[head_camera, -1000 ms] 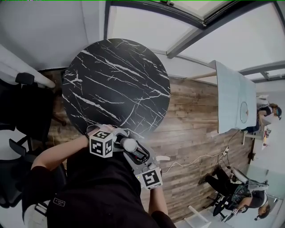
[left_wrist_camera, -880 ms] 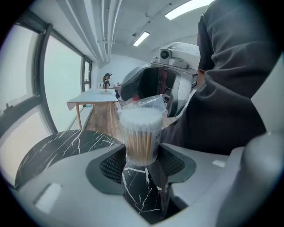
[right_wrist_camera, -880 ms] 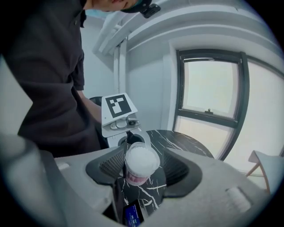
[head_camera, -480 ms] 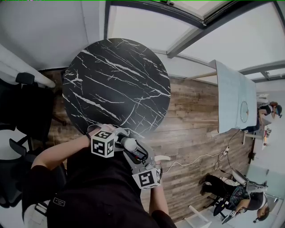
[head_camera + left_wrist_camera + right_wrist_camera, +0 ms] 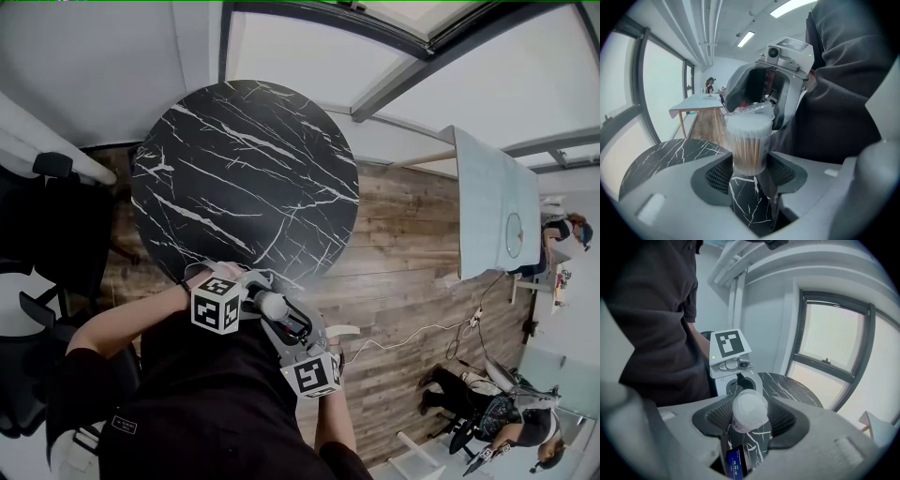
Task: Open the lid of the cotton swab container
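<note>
Gripper views face each other, sharing the container (image 5: pixel 747 145).

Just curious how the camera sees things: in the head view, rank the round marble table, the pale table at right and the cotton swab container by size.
Largest: round marble table.
Next: pale table, though farther off, so its real size is unsure.
Smallest: cotton swab container.

We record: right gripper (image 5: pixel 749 414) jaws just closed in on the lid (image 5: pixel 749 405) of the cotton swab container (image 5: pixel 749 145), marker cube (image 5: pixel 312 373) turned slightly at lower centre, seated person (image 5: pixel 489 414) at lower right shifted.
</note>
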